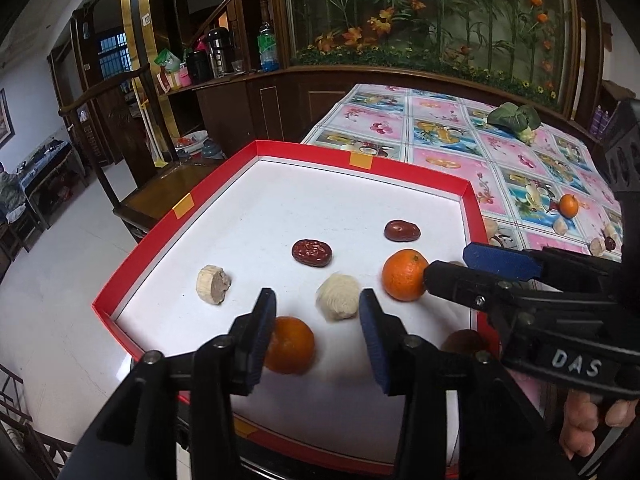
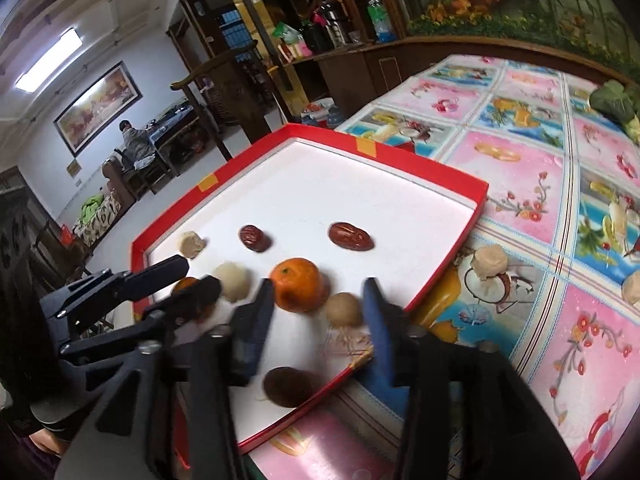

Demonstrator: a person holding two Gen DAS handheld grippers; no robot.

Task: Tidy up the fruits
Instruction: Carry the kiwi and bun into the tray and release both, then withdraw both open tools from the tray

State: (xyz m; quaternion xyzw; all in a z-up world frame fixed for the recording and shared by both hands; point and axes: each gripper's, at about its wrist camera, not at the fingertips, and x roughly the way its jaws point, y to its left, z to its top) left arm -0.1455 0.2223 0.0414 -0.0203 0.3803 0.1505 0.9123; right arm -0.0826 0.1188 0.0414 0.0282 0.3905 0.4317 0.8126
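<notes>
A red-rimmed white tray (image 1: pixel 280 148) (image 2: pixel 440 170) holds two oranges (image 1: pixel 404 275) (image 1: pixel 290 345), two dark red dates (image 1: pixel 312 253) (image 1: pixel 401 231), a pale fuzzy ball (image 1: pixel 337 297) and a cut pale piece (image 1: pixel 214 284). My left gripper (image 1: pixel 318 330) is open and empty above the tray's near part, beside the near orange. My right gripper (image 2: pixel 318 312) is open and empty over the tray's near corner; in the left wrist view its fingertips (image 1: pixel 436 276) touch the far orange (image 2: pixel 297 290). A tan ball (image 2: pixel 343 309) and a dark brown fruit (image 2: pixel 289 386) lie between its fingers.
On the flowered tablecloth (image 1: pixel 440 136) lie another orange (image 1: pixel 568 205), pale pieces (image 2: pixel 489 261) and a leafy green vegetable (image 1: pixel 514 118). A wooden chair (image 1: pixel 120 120) stands left of the tray. A counter with bottles (image 1: pixel 224 60) is behind.
</notes>
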